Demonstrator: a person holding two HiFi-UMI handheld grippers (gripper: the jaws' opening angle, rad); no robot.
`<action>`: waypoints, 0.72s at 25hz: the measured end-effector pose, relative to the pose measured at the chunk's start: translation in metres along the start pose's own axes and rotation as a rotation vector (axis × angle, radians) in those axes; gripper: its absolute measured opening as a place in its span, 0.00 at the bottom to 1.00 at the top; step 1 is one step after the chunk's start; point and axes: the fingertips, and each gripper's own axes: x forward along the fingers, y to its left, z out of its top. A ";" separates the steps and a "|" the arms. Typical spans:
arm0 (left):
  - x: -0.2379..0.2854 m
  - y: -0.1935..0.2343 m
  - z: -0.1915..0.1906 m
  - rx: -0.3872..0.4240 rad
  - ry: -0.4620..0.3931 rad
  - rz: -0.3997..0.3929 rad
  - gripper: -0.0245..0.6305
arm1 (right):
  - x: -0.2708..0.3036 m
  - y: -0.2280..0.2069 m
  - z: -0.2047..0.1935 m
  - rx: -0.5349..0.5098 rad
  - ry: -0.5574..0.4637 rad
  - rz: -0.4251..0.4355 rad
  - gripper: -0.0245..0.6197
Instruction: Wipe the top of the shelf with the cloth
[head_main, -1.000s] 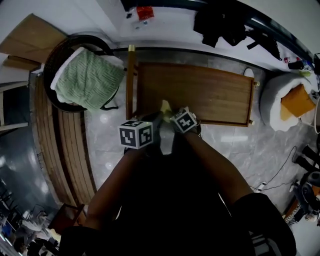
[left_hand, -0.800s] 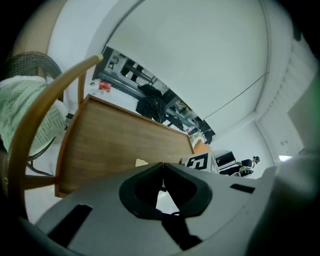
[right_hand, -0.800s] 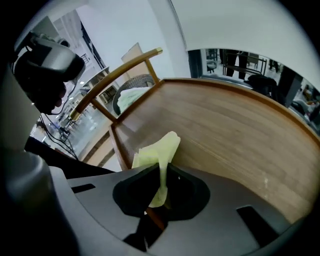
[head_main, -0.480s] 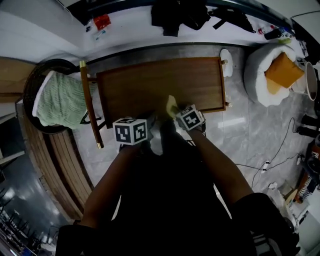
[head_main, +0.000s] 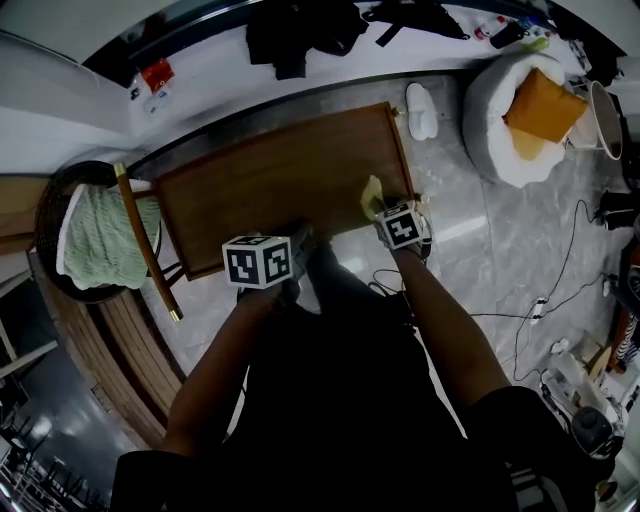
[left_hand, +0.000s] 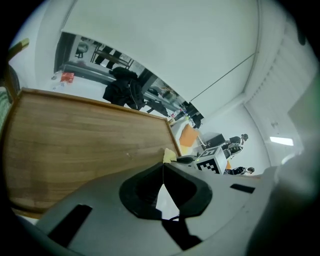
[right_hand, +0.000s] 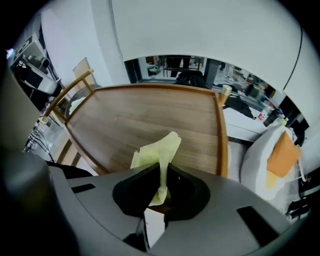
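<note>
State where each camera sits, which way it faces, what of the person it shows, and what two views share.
Head view: on the person's head, facing steeply down onto the shelf top; both forearms show.
Left gripper view: on the left gripper, looking along its shut jaws across the shelf top.
Right gripper view: on the right gripper, looking along jaws shut on the yellow cloth.
Shared: all three views show the shelf top and the yellow cloth.

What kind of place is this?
Probably a living-room corner staged in a workspace: a wooden shelf, a round chair with a green blanket, a white pouf with an orange cushion, and loose cables on the floor.
</note>
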 end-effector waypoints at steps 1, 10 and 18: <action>0.002 -0.003 0.002 0.005 -0.001 0.001 0.06 | -0.002 -0.013 -0.004 0.019 0.003 -0.026 0.11; -0.008 -0.012 0.015 0.015 -0.037 0.034 0.06 | -0.012 -0.046 -0.005 0.140 -0.011 -0.086 0.11; -0.057 -0.018 0.066 0.020 -0.242 0.028 0.06 | -0.175 0.036 0.206 0.055 -0.747 0.503 0.11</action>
